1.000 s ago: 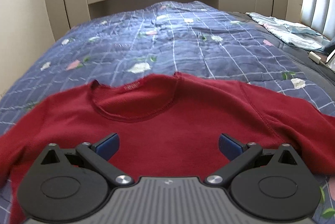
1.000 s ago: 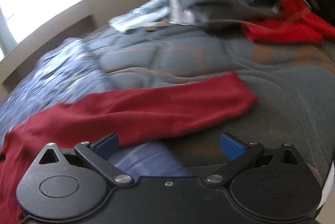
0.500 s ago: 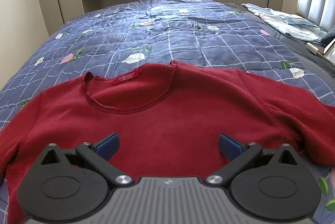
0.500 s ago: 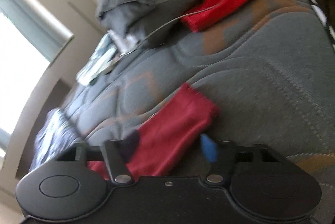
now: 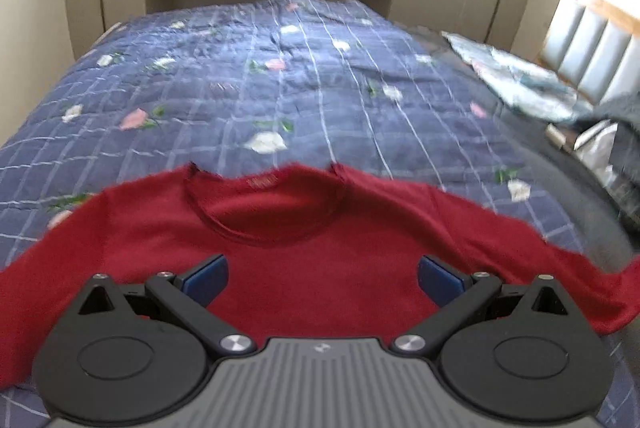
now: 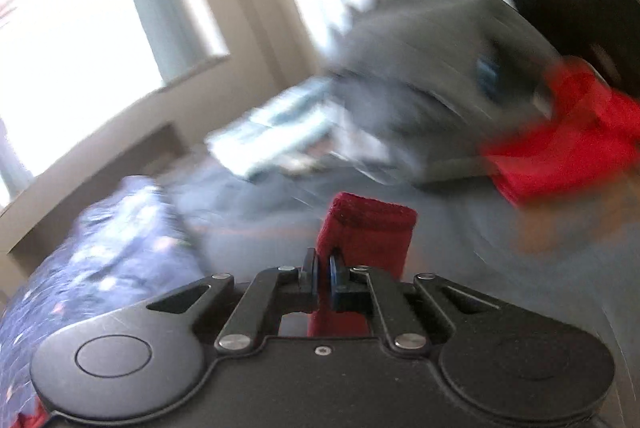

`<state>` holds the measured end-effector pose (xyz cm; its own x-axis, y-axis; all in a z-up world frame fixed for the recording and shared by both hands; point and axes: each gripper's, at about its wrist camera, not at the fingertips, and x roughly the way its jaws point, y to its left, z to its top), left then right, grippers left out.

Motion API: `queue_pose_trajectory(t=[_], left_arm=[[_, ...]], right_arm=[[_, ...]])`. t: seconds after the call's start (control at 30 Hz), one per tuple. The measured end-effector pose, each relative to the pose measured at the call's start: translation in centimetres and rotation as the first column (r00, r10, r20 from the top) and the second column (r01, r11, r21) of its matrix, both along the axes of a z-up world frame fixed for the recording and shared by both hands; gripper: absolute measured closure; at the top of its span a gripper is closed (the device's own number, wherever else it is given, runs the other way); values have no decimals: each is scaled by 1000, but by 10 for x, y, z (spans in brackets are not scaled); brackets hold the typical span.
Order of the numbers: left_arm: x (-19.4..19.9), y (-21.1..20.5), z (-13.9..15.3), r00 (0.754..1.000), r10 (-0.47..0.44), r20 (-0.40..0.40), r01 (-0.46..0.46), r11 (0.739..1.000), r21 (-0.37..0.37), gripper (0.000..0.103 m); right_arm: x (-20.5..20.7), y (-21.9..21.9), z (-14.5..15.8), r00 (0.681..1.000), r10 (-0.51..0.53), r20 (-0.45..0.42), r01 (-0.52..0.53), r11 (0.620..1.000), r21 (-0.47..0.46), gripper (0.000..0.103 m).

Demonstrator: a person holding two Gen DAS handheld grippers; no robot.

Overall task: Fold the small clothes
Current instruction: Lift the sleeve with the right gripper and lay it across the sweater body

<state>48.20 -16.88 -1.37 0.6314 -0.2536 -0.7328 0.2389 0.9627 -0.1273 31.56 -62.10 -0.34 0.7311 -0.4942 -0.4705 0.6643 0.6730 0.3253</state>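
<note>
The red sweater [image 5: 320, 260] lies flat on the bed's blue quilt [image 5: 280, 87], neckline toward 12 o'clock. The left tongs [image 5: 322, 278] hang spread above its chest. The right tongs [image 6: 324, 280] pinch its sleeve cuff [image 6: 368, 228].

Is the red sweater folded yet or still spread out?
Mostly spread: the red sweater lies flat on the quilt, neckline showing. Only its sleeve is pinched in the right gripper.
</note>
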Motion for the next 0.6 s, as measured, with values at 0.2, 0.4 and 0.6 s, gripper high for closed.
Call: queue_pose_trajectory(t=[0.2,0.4,0.6], left_arm=[[-5,60,32,994,96,43,-92,992,-89,0],[-13,131,48,973,221,65,-208,965,-159,0],[-19,198,48,939,335,74,-318,930,-182,0]], right_arm=[[81,65,70,961,263,85,-244,952,-185,98],[154,169,96,842,536,58,-494,810,-317,98],[195,271,77,696,718,3,-680,660,-320,98]])
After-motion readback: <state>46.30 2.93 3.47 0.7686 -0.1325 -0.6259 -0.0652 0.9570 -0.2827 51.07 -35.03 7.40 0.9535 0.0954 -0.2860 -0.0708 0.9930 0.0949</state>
